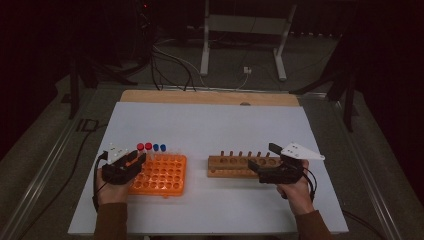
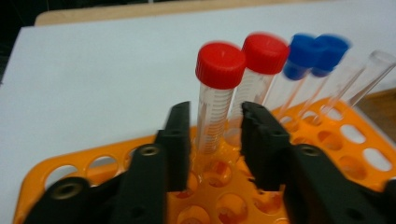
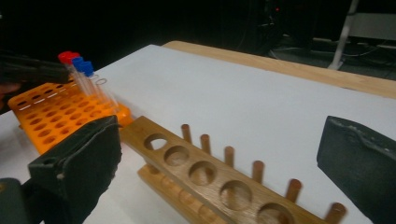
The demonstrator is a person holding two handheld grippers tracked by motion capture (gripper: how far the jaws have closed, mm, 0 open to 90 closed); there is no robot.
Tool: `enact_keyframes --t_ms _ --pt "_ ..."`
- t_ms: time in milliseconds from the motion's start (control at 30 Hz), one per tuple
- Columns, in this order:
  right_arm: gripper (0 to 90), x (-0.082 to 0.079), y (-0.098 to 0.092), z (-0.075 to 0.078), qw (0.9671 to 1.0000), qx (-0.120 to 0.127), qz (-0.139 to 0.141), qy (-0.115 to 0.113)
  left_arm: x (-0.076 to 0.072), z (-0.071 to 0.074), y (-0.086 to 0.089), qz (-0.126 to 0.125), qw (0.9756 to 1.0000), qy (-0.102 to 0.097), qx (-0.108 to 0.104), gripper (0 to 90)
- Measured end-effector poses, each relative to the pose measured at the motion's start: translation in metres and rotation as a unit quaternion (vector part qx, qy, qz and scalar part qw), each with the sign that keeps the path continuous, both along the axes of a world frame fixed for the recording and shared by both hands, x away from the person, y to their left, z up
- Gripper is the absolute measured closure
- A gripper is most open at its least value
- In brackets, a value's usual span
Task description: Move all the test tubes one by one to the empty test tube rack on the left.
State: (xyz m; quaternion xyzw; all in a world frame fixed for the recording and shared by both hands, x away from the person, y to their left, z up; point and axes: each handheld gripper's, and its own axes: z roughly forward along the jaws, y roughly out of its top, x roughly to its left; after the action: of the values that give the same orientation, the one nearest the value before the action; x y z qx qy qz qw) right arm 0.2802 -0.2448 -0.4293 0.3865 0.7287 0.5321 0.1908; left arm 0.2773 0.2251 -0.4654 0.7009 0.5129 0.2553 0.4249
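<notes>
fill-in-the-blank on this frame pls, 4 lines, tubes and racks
1. The capped tubes stand in the ____ plastic rack.
2. The left gripper has its jaws on either side of a tube with a ____ cap.
3. Beside the two red-capped tubes stand two tubes with ____ caps.
4. The holes of the wooden rack in front of the right gripper hold ____ tubes.

Missing words: orange; red; blue; no
</notes>
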Motion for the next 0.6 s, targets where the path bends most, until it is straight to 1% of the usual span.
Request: enact_keyframes --t_ms 33,100,167,233,300,333,400,467,567,600 --pt "0.0 0.000 -0.002 -0.001 1.0000 0.002 -0.002 -0.003 -0.003 0.003 0.001 -0.003 0.9999 -0.011 -0.003 55.9" --pt "0.0 -0.001 -0.007 -0.002 1.0000 0.002 -0.005 -0.007 -0.008 0.007 0.002 -0.011 0.9993 -0.033 -0.018 49.3" --pt "0.0 -0.003 -0.012 -0.004 0.9999 0.002 -0.009 -0.011 -0.013 0.012 0.002 -0.019 0.9978 -0.054 -0.034 43.1" --pt "0.0 -0.004 -0.017 -0.007 0.9998 0.006 -0.014 -0.012 -0.018 0.015 0.002 -0.026 0.9961 -0.072 -0.043 36.6" --pt "0.0 -0.005 -0.022 -0.010 0.9997 0.005 -0.020 -0.011 -0.023 0.017 0.000 -0.029 0.9946 -0.087 -0.049 33.4" --pt "0.0 -0.006 -0.024 -0.012 0.9997 0.005 -0.022 -0.010 -0.024 0.017 0.000 -0.028 0.9942 -0.091 -0.050 30.8" --pt "0.0 -0.007 -0.028 -0.015 0.9996 -0.002 -0.026 -0.014 -0.027 0.018 -0.003 -0.028 0.9936 -0.097 -0.052 23.3" --pt "0.0 -0.008 -0.030 -0.017 0.9994 -0.005 -0.029 -0.019 -0.029 0.016 -0.005 -0.028 0.9937 -0.098 -0.048 15.9" --pt "0.0 -0.010 -0.034 -0.018 0.9990 -0.004 -0.034 -0.028 -0.029 0.015 -0.007 -0.030 0.9936 -0.098 -0.048 5.3" --pt "0.0 -0.010 -0.035 -0.019 0.9989 -0.001 -0.035 -0.030 -0.029 0.015 -0.007 -0.029 0.9933 -0.099 -0.051 2.6"
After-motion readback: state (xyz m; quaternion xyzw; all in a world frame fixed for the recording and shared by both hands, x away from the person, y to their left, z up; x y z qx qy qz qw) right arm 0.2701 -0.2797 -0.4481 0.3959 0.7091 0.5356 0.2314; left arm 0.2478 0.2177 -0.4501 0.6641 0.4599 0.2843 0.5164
